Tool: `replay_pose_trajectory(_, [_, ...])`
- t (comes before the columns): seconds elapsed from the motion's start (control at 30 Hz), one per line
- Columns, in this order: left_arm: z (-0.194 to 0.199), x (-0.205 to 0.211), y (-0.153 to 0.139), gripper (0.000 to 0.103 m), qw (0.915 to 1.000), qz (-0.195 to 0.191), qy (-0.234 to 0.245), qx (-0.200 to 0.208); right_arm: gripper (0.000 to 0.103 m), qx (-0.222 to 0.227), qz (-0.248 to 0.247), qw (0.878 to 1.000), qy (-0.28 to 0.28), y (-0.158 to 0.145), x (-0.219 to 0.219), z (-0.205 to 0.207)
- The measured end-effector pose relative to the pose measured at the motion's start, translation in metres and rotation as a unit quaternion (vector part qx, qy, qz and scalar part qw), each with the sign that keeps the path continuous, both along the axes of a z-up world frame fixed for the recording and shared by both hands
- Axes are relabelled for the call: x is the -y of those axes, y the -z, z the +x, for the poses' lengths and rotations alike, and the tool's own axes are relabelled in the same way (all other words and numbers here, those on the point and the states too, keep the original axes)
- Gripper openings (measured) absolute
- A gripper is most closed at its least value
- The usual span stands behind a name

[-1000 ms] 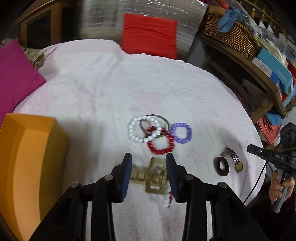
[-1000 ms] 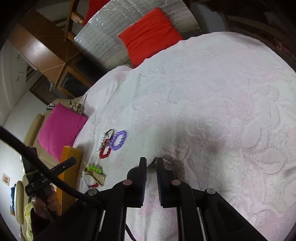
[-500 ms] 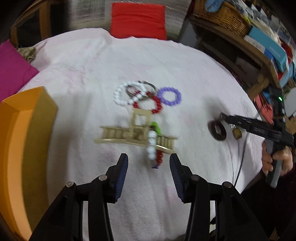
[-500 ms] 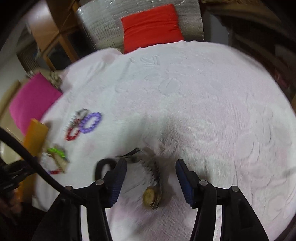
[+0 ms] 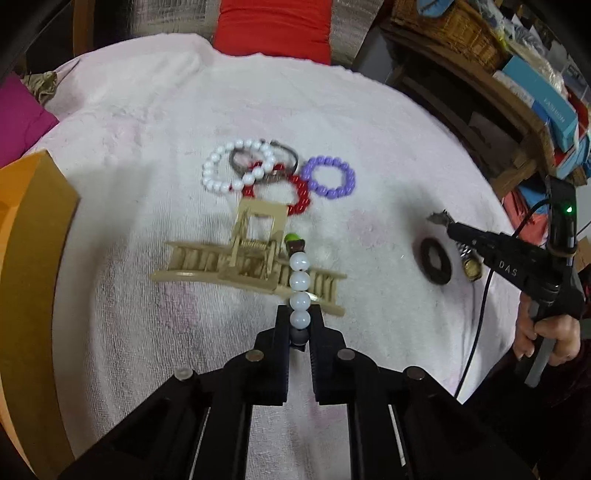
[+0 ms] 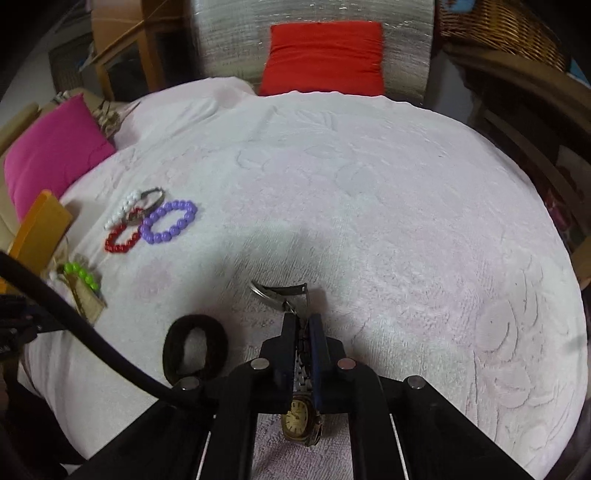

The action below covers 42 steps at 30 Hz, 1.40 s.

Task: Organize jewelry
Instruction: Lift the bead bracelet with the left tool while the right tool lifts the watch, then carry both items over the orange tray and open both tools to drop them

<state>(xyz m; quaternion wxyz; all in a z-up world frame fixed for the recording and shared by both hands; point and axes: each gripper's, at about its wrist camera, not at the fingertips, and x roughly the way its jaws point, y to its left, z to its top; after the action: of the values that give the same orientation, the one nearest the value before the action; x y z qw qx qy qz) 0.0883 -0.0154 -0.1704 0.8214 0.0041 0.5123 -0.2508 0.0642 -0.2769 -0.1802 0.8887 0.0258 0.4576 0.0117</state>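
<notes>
Your left gripper (image 5: 299,325) has just closed, pinching the limp beaded bracelet (image 5: 298,280); your right gripper (image 6: 303,328) has just closed, clamping the slippery metal wristwatch (image 6: 297,424) band.

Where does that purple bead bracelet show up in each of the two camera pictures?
Left wrist view: purple bracelet lies above centre, just right of the red bracelet.
Right wrist view: purple bracelet lies at mid-left, again right of the red one.
Shared landmark: the red cushion at the top.

A red cushion (image 6: 323,57) leans against a silvery chair back (image 6: 229,40). A magenta cushion (image 6: 51,147) lies left; a wicker basket (image 5: 448,27) and blue boxes (image 5: 537,92) sit on a wooden shelf (image 5: 480,79).
</notes>
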Motion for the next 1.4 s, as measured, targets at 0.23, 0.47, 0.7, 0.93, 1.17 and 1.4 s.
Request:
replay_pose_trajectory(0.23, [-0.028, 0.032, -0.025, 0.009, 0.9947, -0.032, 0.090, 0.039, 0.007, 0.012, 0.025, 0.999, 0.016, -0.009, 0.008, -0.003])
replay_pose_trajectory(0.47, [-0.031, 0.050, -0.053, 0.009, 0.9830, -0.118, 0.129, 0.055, 0.007, 0.023, 0.081, 0.996, 0.033, -0.014, 0.025, -0.011])
replay_pose_trajectory(0.7, [0.007, 0.028, -0.092, 0.009, 0.9747, -0.192, 0.064, 0.095, 0.007, 0.048, 0.128, 0.989, 0.059, -0.024, 0.041, -0.016])
replay_pose_trajectory(0.93, [0.018, 0.022, -0.117, 0.009, 0.9719, -0.194, 0.057, 0.120, 0.007, 0.056, 0.148, 0.986, 0.061, -0.027, 0.042, -0.014])
replay_pose_trajectory(1.17, [0.002, -0.025, -0.149, 0.009, 0.9739, -0.169, 0.027, 0.149, 0.005, 0.076, 0.198, 0.977, 0.036, -0.043, 0.029, -0.011])
replay_pose_trajectory(1.4, [-0.021, -0.115, -0.158, 0.009, 0.9799, -0.094, -0.038, 0.172, 0.002, 0.101, 0.226, 0.969, -0.018, -0.069, -0.015, -0.013])
